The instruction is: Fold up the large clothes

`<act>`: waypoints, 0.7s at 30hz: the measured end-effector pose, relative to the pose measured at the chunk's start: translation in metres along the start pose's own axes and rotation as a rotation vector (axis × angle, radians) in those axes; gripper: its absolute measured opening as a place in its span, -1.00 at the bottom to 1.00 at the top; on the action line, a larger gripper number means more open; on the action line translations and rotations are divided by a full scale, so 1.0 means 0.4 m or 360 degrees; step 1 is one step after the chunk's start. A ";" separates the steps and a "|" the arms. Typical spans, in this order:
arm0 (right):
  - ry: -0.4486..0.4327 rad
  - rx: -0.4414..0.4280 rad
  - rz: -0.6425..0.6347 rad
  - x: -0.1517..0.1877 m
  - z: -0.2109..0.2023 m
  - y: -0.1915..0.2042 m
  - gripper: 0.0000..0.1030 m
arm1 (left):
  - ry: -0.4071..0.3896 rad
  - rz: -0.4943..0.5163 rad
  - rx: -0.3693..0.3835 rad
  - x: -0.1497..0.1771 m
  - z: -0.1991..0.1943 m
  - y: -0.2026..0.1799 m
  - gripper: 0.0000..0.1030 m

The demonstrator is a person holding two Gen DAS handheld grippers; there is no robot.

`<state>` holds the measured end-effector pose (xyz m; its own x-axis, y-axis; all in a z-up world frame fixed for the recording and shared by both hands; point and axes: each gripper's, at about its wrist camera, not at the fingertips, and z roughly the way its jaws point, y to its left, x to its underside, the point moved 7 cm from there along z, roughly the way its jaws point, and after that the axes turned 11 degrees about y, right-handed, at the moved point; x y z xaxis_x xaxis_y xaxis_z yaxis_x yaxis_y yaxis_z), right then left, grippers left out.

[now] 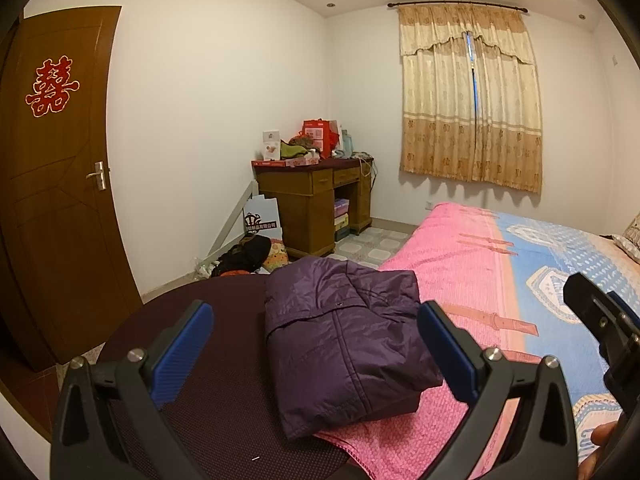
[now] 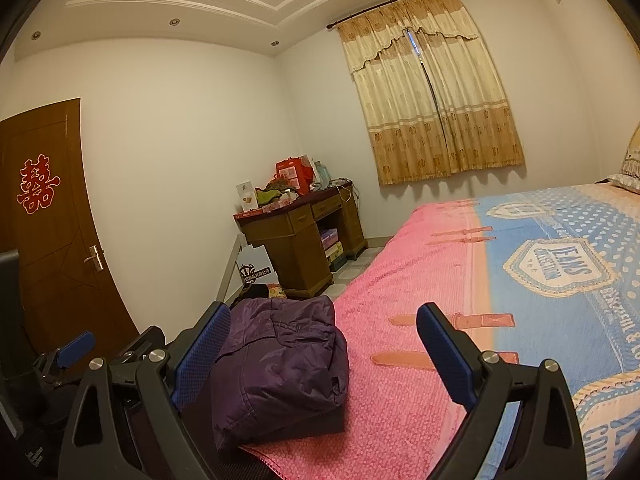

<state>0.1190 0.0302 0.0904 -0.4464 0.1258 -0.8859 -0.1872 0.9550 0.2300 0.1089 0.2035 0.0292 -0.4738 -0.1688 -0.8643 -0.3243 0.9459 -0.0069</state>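
A dark purple padded jacket [image 1: 344, 340] lies folded in a compact bundle at the corner of the bed, half on the pink bedspread [image 1: 448, 260] and half on a dark maroon surface [image 1: 208, 384]. My left gripper [image 1: 316, 354] hovers over it, open, with nothing between its blue pads. In the right wrist view the same jacket [image 2: 276, 364] sits low and left, and my right gripper [image 2: 324, 354] is open just above and beside it, holding nothing. The left gripper's blue pad [image 2: 74, 348] shows at the far left there.
The bed [image 2: 552, 264] with a pink and blue spread fills the right side. A wooden desk [image 1: 316, 196] piled with boxes stands in the far corner under a curtained window [image 1: 472, 108]. Bags and clutter [image 1: 256, 252] lie on the floor. A brown door [image 1: 60, 184] is on the left.
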 end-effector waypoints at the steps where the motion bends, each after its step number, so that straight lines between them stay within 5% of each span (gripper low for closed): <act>1: 0.0002 0.0001 0.0002 0.000 0.002 -0.005 0.84 | -0.0001 0.0004 -0.0001 0.001 0.000 0.000 1.00; 21: 0.0001 0.0020 0.0014 0.007 0.004 -0.020 0.84 | 0.0010 0.0021 -0.0017 -0.005 0.007 0.000 1.00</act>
<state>0.1203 0.0233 0.0854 -0.4486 0.1342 -0.8836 -0.1724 0.9571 0.2329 0.1121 0.2047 0.0295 -0.4829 -0.1583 -0.8612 -0.3267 0.9451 0.0095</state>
